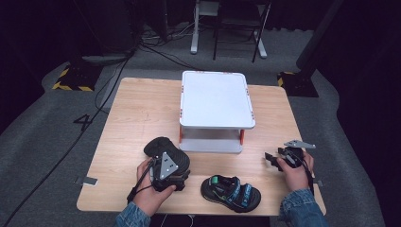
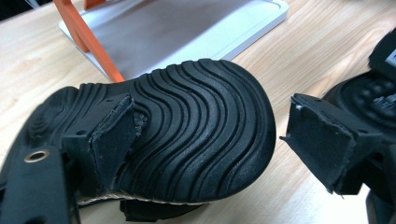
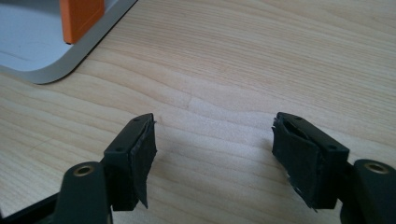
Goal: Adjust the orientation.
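A black sandal (image 1: 158, 147) lies sole-up on the wooden table, its wavy tread (image 2: 201, 140) close in the left gripper view. My left gripper (image 1: 164, 166) is over its near end, jaws wide. The left pad (image 2: 109, 140) overlaps the sole, while the right pad (image 2: 317, 140) stands clear of the sandal's edge. Its mate, a sandal with green and blue straps (image 1: 230, 191), sits upright near the front edge. My right gripper (image 1: 273, 159) (image 3: 215, 135) hovers open over bare wood at the right, nothing between its pads.
A white two-tier stand with orange legs (image 1: 215, 99) occupies the middle back of the table; its lower shelf (image 2: 187, 32) is just beyond the upturned sandal and its corner (image 3: 42, 65) lies left of the right gripper. Chairs and cables are on the floor behind.
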{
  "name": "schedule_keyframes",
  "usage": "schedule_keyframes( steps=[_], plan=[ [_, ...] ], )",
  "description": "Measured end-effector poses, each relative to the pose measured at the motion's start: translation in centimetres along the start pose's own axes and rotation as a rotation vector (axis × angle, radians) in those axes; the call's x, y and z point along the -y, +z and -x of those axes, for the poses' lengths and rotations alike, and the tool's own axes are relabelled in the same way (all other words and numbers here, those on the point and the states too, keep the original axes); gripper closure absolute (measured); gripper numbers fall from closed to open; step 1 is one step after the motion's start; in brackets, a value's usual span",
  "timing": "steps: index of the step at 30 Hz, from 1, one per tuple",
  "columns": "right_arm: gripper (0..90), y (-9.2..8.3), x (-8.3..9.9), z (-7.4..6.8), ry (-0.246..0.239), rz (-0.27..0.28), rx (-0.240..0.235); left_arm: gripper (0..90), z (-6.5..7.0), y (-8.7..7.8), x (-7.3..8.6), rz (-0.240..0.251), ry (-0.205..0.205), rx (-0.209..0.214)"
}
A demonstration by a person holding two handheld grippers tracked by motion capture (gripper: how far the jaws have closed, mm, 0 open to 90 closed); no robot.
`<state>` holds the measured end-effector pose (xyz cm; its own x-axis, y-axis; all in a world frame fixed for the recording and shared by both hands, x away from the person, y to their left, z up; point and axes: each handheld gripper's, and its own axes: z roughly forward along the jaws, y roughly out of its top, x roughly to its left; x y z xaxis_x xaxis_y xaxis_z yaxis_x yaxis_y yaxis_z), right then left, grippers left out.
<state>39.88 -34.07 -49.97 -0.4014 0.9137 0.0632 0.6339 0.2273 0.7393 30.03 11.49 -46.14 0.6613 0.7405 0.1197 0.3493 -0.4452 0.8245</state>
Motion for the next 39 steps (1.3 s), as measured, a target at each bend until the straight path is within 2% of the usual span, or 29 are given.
schedule_keyframes(
  steps=[3,7,8,9,13,14,16,18,19,23,28,29,32,33,35,36,37,39],
  plan=[
    [30.8,0.1,-0.1,-0.1,-0.008,0.004,-0.002,17.2,-0.1,0.0,0.1,0.007,-0.004,-0.002],
    [30.9,0.0,0.0,0.0,0.003,0.002,-0.011,24.0,-0.7,-0.1,0.1,0.019,0.005,0.001],
    [31.0,0.0,0.0,0.0,0.005,0.004,-0.013,23.9,-1.1,-0.2,0.1,0.043,-0.024,0.017],
    [31.0,0.0,0.0,0.0,0.004,0.005,-0.015,24.0,-1.3,-0.3,0.1,0.042,-0.032,0.024],
    [30.9,0.0,0.0,0.0,0.004,0.005,-0.017,24.9,-1.7,-0.6,-0.2,0.017,-0.044,0.035],
    [31.0,0.0,0.0,0.0,0.005,0.005,-0.017,25.2,-1.9,-0.9,-0.3,0.006,-0.058,0.044],
    [31.0,0.0,0.0,0.0,0.004,0.004,-0.019,25.6,-2.1,-1.0,-0.3,0.007,-0.062,0.049],
    [31.1,0.0,0.0,0.0,0.004,0.005,-0.019,25.9,-2.6,-1.3,-0.2,0.011,-0.093,0.053],
    [31.2,0.1,0.0,0.0,0.004,0.005,-0.02,26.1,-2.6,-1.3,-0.2,0.011,-0.093,0.053],
    [31.7,0.1,0.0,0.0,0.002,0.008,-0.023,27.5,-3.9,-2.2,0.3,0.004,-0.117,0.015],
    [31.8,0.1,-0.1,0.0,0.008,0.011,-0.028,27.6,-4.9,-2.9,0.8,0.001,-0.156,-0.011],
    [31.8,0.1,-0.1,0.0,0.008,0.01,-0.03,27.6,-5.0,-3.1,1.1,0.0,-0.159,-0.005],
    [31.8,0.2,-0.1,0.0,0.01,0.01,-0.032,27.5,-4.6,-3.8,1.2,-0.055,-0.149,-0.014],
    [31.9,0.3,-0.2,-0.1,0.005,0.007,-0.031,27.5,-4.6,-3.8,1.2,-0.055,-0.149,-0.014],
    [31.8,0.3,-0.3,-0.1,0.003,0.01,-0.033,27.5,-4.4,-4.3,1.4,-0.085,-0.159,-0.017],
    [31.8,0.4,-0.4,-0.2,0.001,0.007,-0.031,27.5,-4.1,-4.9,1.5,-0.134,-0.19,-0.022],
    [31.8,0.4,-0.4,-0.2,0.001,0.007,-0.031,27.7,-4.1,-4.9,1.5,-0.134,-0.19,-0.022],
    [31.8,0.6,-0.5,-0.3,-0.001,0.005,-0.035,29.2,-4.1,-5.5,1.7,-0.172,-0.231,-0.012]
  ],
)
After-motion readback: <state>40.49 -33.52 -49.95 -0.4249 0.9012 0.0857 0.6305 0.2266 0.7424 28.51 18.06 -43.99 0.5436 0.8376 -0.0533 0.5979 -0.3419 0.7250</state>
